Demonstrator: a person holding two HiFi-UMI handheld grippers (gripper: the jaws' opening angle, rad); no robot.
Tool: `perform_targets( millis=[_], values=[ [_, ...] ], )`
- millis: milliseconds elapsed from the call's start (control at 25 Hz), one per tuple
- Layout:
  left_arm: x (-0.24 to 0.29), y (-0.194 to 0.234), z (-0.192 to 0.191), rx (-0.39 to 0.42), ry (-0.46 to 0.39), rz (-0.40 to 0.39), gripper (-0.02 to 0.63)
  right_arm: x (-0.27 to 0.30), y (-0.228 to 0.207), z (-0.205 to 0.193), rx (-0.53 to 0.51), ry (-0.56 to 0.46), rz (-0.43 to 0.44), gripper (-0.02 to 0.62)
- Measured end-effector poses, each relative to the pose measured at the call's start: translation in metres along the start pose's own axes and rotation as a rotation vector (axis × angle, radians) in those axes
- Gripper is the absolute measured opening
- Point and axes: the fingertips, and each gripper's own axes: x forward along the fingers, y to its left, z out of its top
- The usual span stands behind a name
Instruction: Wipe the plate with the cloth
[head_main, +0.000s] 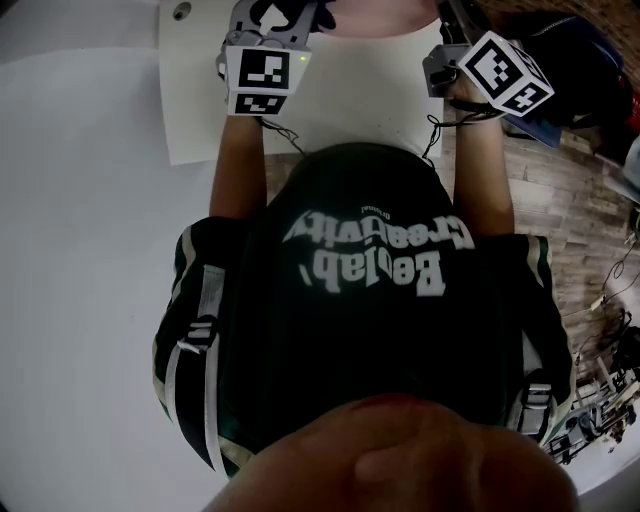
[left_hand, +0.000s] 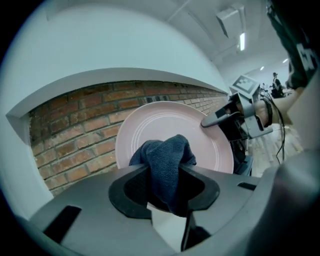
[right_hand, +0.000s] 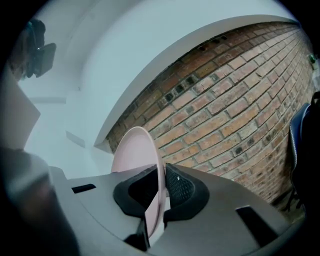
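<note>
A pale pink plate stands on edge in the air in front of a brick wall. My right gripper is shut on its rim, and the plate shows edge-on between the jaws. In the left gripper view, that right gripper clamps the plate's right rim. My left gripper is shut on a bunched dark blue cloth, whose top lies against the plate's lower face. In the head view both marker cubes sit at the top over the white table, jaws hidden.
A red brick wall runs behind the plate. The white table top lies under the hands, with wooden floor to its right. A dark bag or seat stands at the far right. The person's dark shirt fills the middle of the head view.
</note>
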Motion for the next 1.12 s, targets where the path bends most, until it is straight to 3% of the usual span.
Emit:
perform_targets(
  millis=[400,640,1120],
  values=[
    [0.009,-0.061,-0.007,0.029,-0.001,-0.169,0.132,0.003,0.004,0.003,-0.064,-0.01,-0.027,0.011],
    [0.023,-0.091,0.015,0.08,-0.023,-0.226,0.132,0.003,0.01,-0.002,-0.076,0.013,-0.015,0.011],
    [0.058,-0.093,0.061,0.14,-0.071,-0.222,0.132,0.005,0.008,-0.022,-0.135,0.084,0.001,0.011]
  ],
)
